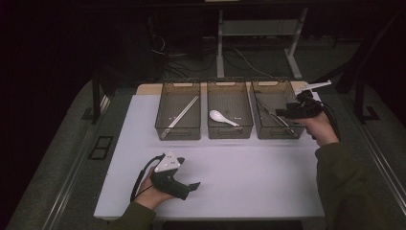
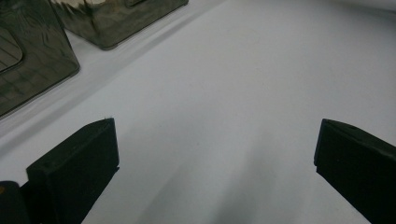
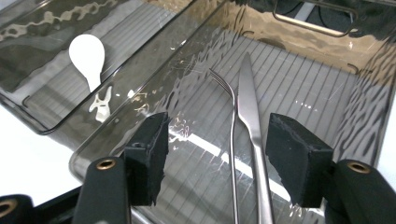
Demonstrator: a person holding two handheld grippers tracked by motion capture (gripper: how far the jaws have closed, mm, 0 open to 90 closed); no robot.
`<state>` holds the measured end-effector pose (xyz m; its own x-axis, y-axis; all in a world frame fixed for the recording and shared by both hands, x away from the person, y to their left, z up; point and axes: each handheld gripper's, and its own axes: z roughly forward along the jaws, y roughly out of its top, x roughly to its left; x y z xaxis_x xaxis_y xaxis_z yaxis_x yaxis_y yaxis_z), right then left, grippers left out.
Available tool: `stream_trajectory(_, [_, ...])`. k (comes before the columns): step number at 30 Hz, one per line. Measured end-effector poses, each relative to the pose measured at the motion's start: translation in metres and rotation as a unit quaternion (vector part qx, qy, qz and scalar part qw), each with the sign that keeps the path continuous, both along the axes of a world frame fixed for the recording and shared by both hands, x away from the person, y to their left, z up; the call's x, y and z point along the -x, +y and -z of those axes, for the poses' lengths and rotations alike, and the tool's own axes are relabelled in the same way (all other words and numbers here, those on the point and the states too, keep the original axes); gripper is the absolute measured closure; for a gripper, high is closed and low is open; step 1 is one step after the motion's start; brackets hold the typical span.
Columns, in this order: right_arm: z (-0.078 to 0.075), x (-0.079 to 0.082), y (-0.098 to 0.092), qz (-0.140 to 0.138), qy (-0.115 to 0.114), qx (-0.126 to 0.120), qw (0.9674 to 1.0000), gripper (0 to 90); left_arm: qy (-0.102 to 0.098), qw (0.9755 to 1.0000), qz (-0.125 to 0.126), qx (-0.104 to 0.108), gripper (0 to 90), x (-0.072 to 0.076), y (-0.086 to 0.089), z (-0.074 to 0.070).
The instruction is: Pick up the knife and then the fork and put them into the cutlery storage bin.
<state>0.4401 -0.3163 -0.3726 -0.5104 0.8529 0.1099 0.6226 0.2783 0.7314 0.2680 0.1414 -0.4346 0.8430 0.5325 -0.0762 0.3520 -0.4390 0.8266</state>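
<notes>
Three smoky clear bins stand in a row at the back of the white table (image 1: pixel 239 177). The right bin (image 1: pixel 280 132) holds a metal knife (image 3: pixel 250 112) and a fork (image 3: pixel 231 121) lying side by side. My right gripper (image 3: pixel 217 158) hovers over this bin, jaws apart, touching neither piece; from above, the right gripper (image 1: pixel 283 114) sits at the bin's right edge. The middle bin (image 1: pixel 230 132) holds a white spoon (image 1: pixel 222 118). The left bin (image 1: pixel 177 132) holds chopsticks (image 1: pixel 184 111). My left gripper (image 1: pixel 189 173) rests low near the table's front, jaws wide apart over bare tabletop (image 2: pixel 224 93).
Two bin corners (image 2: pixel 37 65) stand at the far left of the left gripper view. The white spoon (image 3: pixel 88 56) shows through the neighbouring bin's wall. Beyond the table are dark floor, cables and desk legs (image 1: pixel 220 48).
</notes>
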Motion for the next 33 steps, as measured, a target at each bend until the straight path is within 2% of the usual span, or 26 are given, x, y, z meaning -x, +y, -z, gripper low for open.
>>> stream_trajectory(8, [-0.001,0.026,-0.002,-0.014,-0.025,-0.027,0.9992,35.9,0.000,1.0000,0.000,0.000,0.0,0.000,0.001,0.000])
stream_trajectory(18, [0.009,0.069,0.000,-0.039,-0.065,-0.061,0.9953,31.5,-0.001,1.0000,-0.001,0.000,0.0,0.000,0.004,0.000])
stream_trajectory(24, [0.007,0.092,0.005,-0.070,-0.074,-0.058,0.9931,29.7,-0.003,1.0000,0.000,0.001,0.0,0.000,0.003,0.000])
stream_trajectory(33, [0.020,0.121,0.014,-0.096,-0.074,-0.066,0.9904,27.0,-0.004,1.0000,0.003,-0.002,0.0,0.001,0.002,-0.001])
